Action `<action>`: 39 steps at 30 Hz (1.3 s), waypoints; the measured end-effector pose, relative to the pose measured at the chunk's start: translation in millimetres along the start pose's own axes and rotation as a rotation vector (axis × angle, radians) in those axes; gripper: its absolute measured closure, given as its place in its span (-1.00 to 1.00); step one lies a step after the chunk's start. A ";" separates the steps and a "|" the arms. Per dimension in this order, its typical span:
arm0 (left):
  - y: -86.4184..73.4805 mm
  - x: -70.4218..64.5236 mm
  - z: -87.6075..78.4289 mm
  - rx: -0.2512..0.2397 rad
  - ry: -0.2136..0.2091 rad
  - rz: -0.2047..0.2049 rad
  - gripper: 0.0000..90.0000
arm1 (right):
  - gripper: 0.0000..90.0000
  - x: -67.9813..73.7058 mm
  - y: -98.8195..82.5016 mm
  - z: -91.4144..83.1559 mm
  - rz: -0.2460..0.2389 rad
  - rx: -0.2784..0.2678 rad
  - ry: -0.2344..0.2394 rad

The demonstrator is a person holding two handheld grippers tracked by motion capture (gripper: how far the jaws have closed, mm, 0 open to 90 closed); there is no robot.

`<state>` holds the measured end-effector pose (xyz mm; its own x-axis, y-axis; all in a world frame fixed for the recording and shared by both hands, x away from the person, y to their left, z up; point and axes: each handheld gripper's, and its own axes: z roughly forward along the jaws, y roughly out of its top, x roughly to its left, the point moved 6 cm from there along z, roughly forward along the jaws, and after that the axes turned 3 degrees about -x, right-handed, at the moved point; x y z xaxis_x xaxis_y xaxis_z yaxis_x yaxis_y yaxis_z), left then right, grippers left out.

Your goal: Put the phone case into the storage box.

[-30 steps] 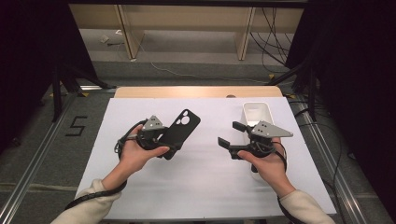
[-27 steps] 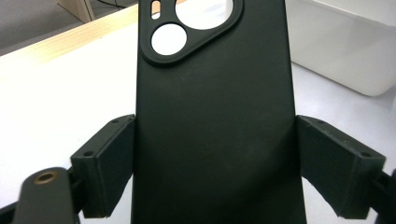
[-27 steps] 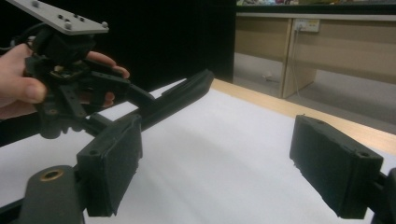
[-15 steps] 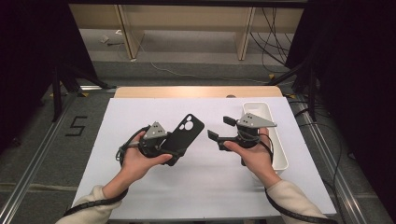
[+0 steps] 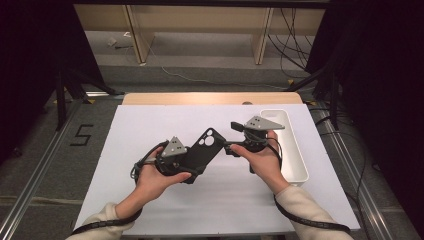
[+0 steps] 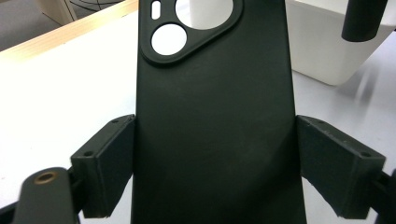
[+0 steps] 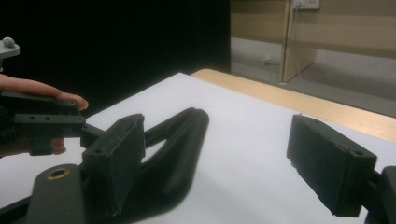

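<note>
Left claw (image 6: 215,172) clamps the phone case (image 6: 212,116); right claw (image 7: 224,163) gapes wide just beside it.

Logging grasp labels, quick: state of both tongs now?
Left tongs: shut on the black phone case.
Right tongs: open, holding nothing, the case's end just in front.

The high view looks forward and down over the whole bench (image 5: 150,125). Each tool view sits close behind its own jaws. All three views share the black case (image 5: 202,150) (image 6: 215,130) (image 7: 177,140).
</note>
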<state>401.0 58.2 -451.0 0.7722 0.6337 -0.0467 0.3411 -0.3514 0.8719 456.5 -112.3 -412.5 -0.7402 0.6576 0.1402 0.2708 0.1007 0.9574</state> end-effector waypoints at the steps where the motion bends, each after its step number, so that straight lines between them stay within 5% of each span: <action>1: -0.2 -1.4 0.8 -0.001 0.001 -0.001 -0.66 | -0.52 0.7 -0.2 1.5 0.000 0.001 0.003; 39: -1.4 -16.0 8.8 -0.015 0.017 0.058 -0.66 | 0.17 4.9 -11.3 19.4 0.196 0.086 0.096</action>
<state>392.9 42.5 -455.8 0.7812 0.6242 0.0119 0.2879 -0.3770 0.8803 461.7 -95.8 -427.5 -0.7221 0.5973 0.3490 0.4636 0.0435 0.8850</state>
